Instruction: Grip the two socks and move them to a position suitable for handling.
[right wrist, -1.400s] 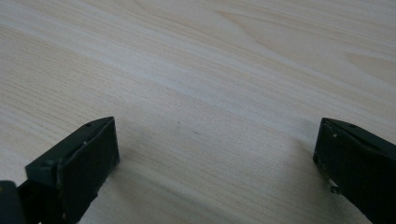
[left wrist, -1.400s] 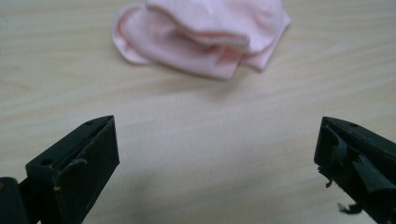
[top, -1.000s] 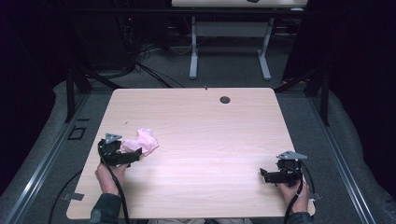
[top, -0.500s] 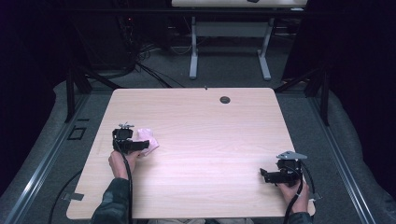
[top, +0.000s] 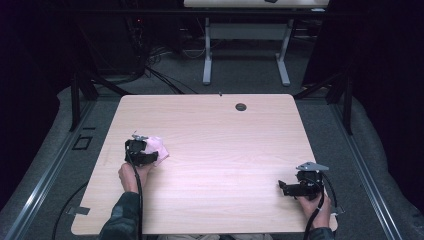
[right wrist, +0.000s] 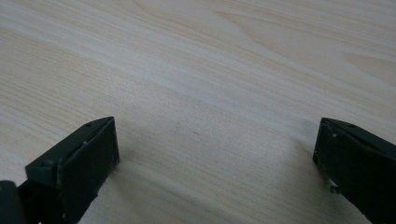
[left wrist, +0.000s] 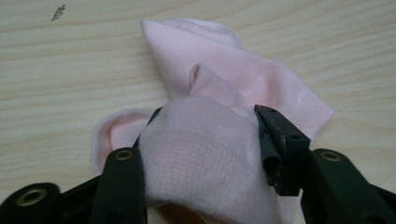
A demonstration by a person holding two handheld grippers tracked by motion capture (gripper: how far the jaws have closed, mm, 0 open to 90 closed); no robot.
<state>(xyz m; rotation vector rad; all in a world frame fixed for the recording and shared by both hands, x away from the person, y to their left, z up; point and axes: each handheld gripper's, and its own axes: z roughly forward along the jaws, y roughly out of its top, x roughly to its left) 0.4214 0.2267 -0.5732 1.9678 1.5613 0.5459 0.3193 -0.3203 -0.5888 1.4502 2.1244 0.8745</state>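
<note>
On the left half of the pale wooden table (top: 220, 135), my left gripper (top: 150, 152) pinches a crumpled, soft pink knitted sock (left wrist: 219, 116); in the left gripper view a bunched fold of it fills the gap between both black jaws, while the rest lies flat on the wood beyond them; near the table's right front corner, well apart from the sock, my right gripper (top: 286, 188) rests low over bare wood, its jaws spread wide with nothing between them.
</note>
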